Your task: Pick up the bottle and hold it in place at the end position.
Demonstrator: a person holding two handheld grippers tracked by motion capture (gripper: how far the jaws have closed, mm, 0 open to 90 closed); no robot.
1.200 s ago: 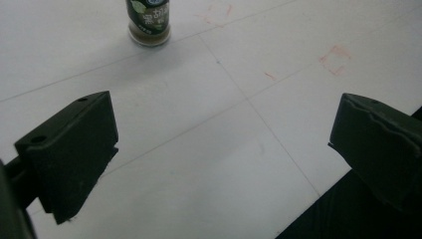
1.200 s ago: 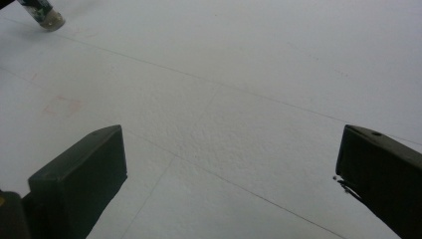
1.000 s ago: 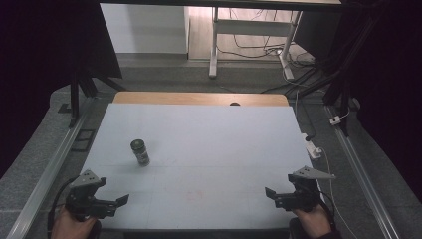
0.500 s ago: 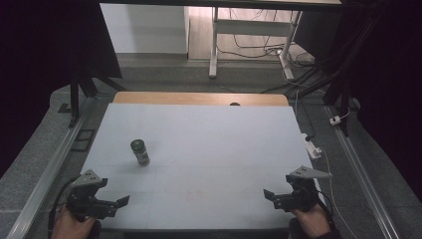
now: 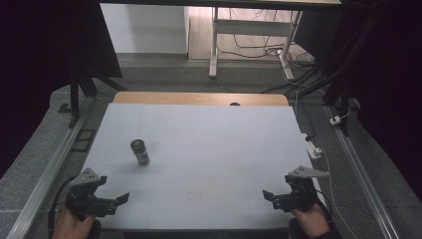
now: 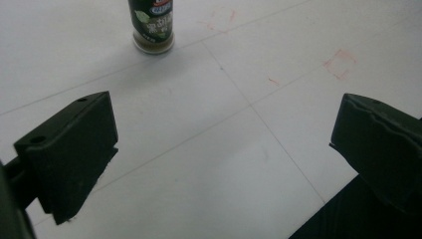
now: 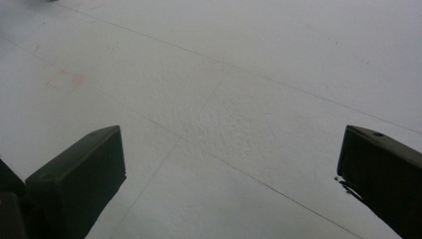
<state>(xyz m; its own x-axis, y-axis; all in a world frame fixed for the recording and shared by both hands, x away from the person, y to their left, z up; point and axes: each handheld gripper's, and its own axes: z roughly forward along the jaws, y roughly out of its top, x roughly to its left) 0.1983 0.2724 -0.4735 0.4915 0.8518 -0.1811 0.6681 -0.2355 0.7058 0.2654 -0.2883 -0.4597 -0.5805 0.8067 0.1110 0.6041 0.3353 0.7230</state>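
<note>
While both tongs, left (image 5: 113,203) and right (image 5: 272,196), hover spread wide and empty at the near edge of the white desk (image 5: 209,134), the small dark cylindrical spice jar (image 5: 140,152) standing upright ahead of the left one could topple if a jaw clips it off-centre.

A small spice jar (image 5: 140,152) stands upright on the white table top, left of the middle and well apart from both near corners. It has a dark lid and a dark label with a green leaf; its base (image 6: 153,44) looks clear, perhaps showing brownish contents.
</note>
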